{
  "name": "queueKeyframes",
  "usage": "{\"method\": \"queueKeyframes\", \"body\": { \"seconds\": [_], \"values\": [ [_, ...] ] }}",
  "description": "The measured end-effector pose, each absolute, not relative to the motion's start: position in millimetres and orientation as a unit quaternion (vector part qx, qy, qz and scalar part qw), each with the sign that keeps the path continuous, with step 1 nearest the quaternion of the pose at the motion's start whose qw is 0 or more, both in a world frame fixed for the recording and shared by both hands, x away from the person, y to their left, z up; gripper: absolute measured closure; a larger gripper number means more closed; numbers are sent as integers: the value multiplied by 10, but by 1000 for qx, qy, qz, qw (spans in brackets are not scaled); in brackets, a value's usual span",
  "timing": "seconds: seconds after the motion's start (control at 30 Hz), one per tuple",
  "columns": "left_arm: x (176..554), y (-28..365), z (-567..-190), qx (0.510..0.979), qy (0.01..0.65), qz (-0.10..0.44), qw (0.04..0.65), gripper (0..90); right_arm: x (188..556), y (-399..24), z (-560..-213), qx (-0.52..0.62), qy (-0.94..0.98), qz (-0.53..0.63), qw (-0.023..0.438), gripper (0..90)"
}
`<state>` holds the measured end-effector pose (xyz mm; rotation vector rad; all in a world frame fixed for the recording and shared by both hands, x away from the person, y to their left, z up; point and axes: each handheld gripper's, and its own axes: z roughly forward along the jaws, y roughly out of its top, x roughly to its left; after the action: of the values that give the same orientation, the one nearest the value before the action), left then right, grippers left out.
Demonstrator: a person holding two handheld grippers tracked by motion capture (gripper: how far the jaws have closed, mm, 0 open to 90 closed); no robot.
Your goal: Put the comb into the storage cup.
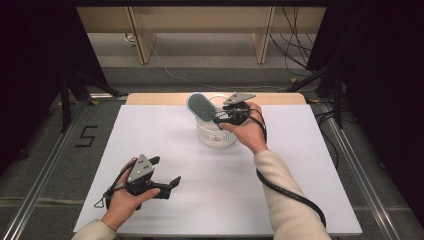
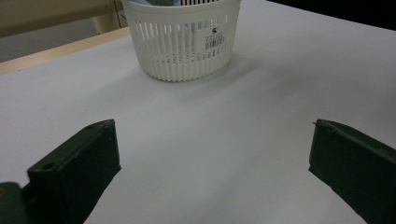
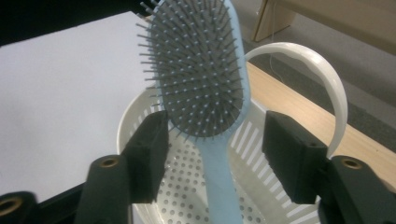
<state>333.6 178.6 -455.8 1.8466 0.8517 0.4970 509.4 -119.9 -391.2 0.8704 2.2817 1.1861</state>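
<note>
The light-blue hairbrush [image 3: 205, 79] is stood handle-down in the white slotted basket [image 1: 216, 134] near the far edge of the worktop [image 1: 200, 200], its bristled head leaning out over the rim. The right gripper [image 3: 212, 149] is held at the basket with its jaws spread to either side of the handle, the pads clear of it, so the brush is judged to be released and resting on the basket alone. To finish the step well, the gripper should be lifted straight up and back, so that neither the handle nor the basket's raised white carrying handle [image 3: 327, 79] is caught. Nothing else can be made out inside the basket. The left gripper [image 1: 159, 176] is rested low on the worktop, jaws spread wide and empty.
</note>
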Motion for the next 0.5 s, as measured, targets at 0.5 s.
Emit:
{"method": "queueKeyframes", "body": {
  "seconds": [0.5],
  "values": [
    [3340, 1786, -4567, 766, 354, 206, 496, 11, 4993, -1382, -3913, 335, 808, 436, 212, 191]
  ]
}}
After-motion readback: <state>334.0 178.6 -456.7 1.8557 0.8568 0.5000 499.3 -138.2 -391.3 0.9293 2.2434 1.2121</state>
